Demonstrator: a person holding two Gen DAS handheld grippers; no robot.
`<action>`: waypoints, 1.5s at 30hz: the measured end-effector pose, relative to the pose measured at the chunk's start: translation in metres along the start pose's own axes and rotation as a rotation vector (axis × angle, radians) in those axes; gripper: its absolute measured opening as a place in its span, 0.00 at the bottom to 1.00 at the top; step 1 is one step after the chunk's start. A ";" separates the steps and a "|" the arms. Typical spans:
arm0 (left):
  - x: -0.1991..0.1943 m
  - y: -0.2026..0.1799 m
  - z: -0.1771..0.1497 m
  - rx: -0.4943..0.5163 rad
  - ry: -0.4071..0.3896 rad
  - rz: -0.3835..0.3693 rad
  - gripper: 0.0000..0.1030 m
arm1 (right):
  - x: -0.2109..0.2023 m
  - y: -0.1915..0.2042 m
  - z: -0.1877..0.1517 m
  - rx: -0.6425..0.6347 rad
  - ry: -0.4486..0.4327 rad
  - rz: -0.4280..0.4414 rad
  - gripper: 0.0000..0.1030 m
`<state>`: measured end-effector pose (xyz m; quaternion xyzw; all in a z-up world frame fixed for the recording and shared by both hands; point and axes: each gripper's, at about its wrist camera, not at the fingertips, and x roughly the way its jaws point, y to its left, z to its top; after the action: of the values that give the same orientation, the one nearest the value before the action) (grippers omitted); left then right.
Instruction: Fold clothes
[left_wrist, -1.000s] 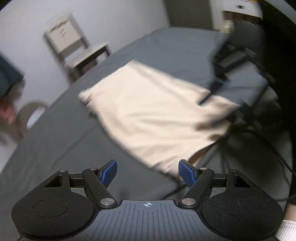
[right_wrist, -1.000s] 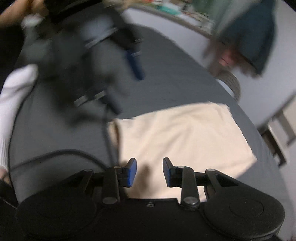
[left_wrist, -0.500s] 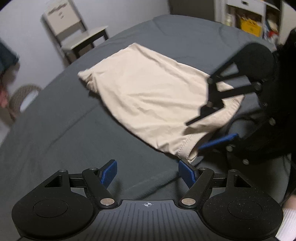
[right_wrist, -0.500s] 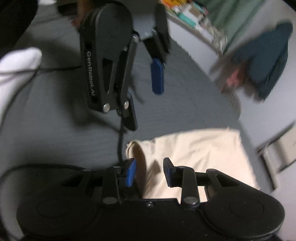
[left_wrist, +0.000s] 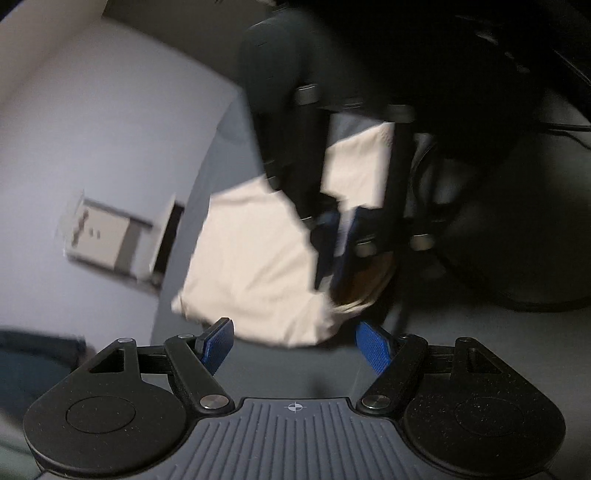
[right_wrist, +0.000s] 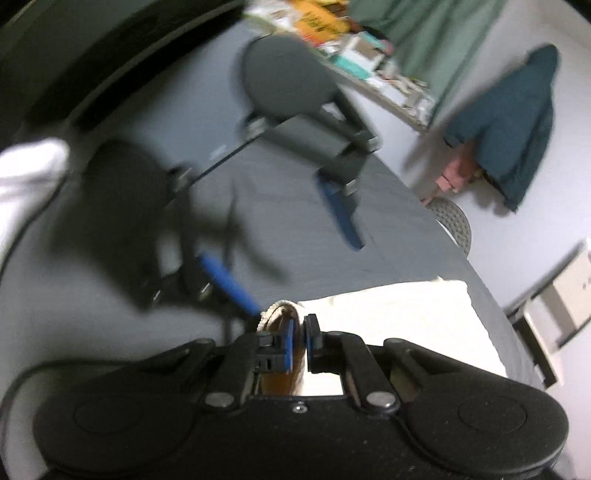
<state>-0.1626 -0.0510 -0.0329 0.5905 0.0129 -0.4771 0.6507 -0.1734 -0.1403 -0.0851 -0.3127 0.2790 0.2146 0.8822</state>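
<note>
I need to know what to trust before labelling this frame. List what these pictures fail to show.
- Left wrist view: the right gripper covers part of the cream garment; motion blur hides the garment type.
- Right wrist view: the garment's near part lies behind the gripper body.
- Right wrist view: the left gripper is smeared; its jaws stand apart.
- Shelf items: too blurred.

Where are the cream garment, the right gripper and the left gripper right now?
cream garment (left_wrist: 258, 258), left wrist view, on its flat middle panel.
right gripper (right_wrist: 300, 334), right wrist view, midway between its fingertips, shut on the garment's waistband.
left gripper (left_wrist: 297, 341), left wrist view, midway between its open fingertips.
</note>
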 end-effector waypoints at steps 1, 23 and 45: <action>0.002 -0.003 0.002 0.025 -0.005 0.009 0.72 | -0.001 -0.006 0.000 0.038 -0.002 0.006 0.07; 0.029 -0.007 0.029 -0.006 -0.003 -0.020 0.19 | -0.001 -0.037 -0.001 0.181 0.013 0.041 0.08; 0.028 0.046 0.009 -0.453 0.019 -0.015 0.16 | 0.038 0.033 -0.007 -0.182 0.250 -0.374 0.70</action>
<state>-0.1232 -0.0819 -0.0118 0.4336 0.1301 -0.4613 0.7630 -0.1659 -0.1133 -0.1275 -0.4614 0.3029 0.0316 0.8333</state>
